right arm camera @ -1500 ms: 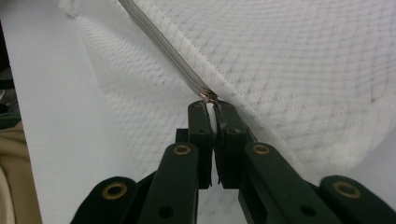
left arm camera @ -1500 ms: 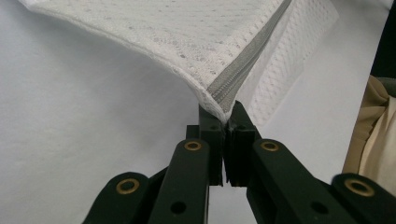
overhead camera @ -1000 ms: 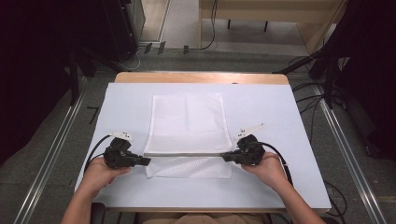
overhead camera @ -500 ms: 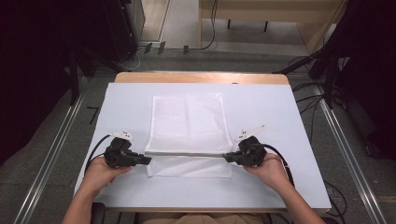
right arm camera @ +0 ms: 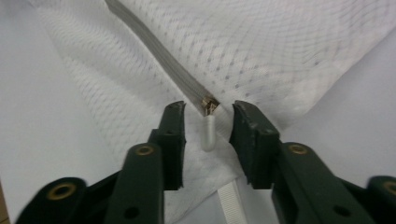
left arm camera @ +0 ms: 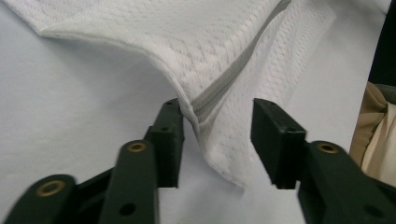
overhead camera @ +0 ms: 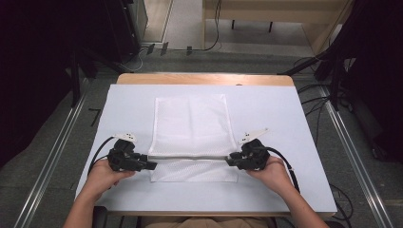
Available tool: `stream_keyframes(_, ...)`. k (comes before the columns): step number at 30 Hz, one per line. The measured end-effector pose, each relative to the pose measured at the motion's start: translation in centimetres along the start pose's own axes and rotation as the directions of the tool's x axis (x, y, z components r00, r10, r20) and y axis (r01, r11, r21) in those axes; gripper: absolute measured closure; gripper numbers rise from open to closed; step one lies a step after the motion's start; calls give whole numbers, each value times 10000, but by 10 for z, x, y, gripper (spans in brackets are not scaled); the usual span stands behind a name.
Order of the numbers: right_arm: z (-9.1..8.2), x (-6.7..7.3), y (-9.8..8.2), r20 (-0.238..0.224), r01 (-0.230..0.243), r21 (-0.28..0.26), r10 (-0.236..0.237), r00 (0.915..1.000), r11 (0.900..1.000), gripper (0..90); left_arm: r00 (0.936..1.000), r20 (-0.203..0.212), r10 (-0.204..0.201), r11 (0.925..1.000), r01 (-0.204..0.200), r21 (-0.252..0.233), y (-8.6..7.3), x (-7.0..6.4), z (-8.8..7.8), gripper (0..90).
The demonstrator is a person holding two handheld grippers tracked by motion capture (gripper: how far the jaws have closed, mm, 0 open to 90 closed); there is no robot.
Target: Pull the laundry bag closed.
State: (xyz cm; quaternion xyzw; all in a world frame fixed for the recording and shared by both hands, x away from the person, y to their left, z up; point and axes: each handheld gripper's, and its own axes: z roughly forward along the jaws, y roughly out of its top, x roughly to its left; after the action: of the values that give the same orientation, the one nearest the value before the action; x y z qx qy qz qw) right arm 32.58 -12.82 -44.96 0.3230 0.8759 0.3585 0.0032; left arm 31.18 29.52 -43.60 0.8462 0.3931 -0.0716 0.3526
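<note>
Seen from above: a white mesh laundry bag [overhead camera: 192, 135] spread flat in the middle of a pale blue counter [overhead camera: 285, 114], folded over at its near end along the grey zipper [overhead camera: 190, 157], with a narrow strip of mesh lying nearer the person than the fold.

At the left end of the fold, the left tongs [overhead camera: 153, 166], held low over the counter in the person's left hand [overhead camera: 100, 178]. In the left gripper view [left arm camera: 215, 135], jaws standing wide, having just been opening; the corner of the bag with the zipper's end [left arm camera: 205, 105] lying between them, brushing the left pad [left arm camera: 169, 140], well short of the right one. No pinch on the cloth; corner slightly humped off the counter.

Across the middle, the zipper running straight from one hand to the other, mesh above it smooth, with a faint lengthwise crease.

At the right end, the right tongs [overhead camera: 229, 160] in the right hand [overhead camera: 271, 173], a black cable [overhead camera: 285, 166] looping behind the wrist. In the right gripper view [right arm camera: 208, 140], jaws partly apart, likewise just opening, the metal slider [right arm camera: 210, 105] and its pale grey pull tab [right arm camera: 208, 135] hanging in the gap, touching neither pad as far as the close, slightly soft picture allows. A white ribbed strip [right arm camera: 229, 203], possibly a loop of the bag, lying under the jaws.

Beyond the counter's far wooden edge [overhead camera: 204, 79], grey floor and dark equipment.
</note>
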Motion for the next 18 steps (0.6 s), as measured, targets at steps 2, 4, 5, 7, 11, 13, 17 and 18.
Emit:
stream_keyframes(2, -1, -1, 1, 131, -24, -236, 27, 9999, 9997, 572, 9998, -134, -115, 9997, 113, -193, 0, 1, -1, 486)
stream_keyframes(4, -2, -3, 1, 195, -167, -424, 175, 9997, 9990, 516, 9995, -228, -210, 9984, 197, -531, 0, 2, -4, 445)
stream_keyframes(5, -2, -5, 1, 290, -192, -496, 206, 9994, 9986, 513, 9994, -279, -205, 9976, 186, -666, 0, 3, -5, 435)
stream_keyframes(7, -4, -8, 1, 454, -187, -552, 212, 9987, 9983, 493, 9981, -568, -219, 9948, 161, -1006, 1, 3, -8, 403)
stream_keyframes(11, -10, -11, 1, 828, 43, -733, 18, 9966, 9973, 484, 9937, -1080, -285, 9924, 152, -1223, 0, 6, -10, 382)
stream_keyframes(13, -15, -16, 0, 897, -15, -1083, 113, 9959, 9941, 451, 9897, -1319, -555, 9906, 381, -1310, 0, 9, -11, 377)
stream_keyframes(17, -25, -27, -3, 1234, -307, -1682, 519, 9910, 9853, 398, 9827, -1717, -696, 9852, 406, -1667, -1, 13, -16, 368)
stream_keyframes(18, -28, -30, -5, 1342, -386, -1794, 633, 9889, 9830, 391, 9804, -1826, -743, 9832, 413, -1780, -1, 14, -17, 365)
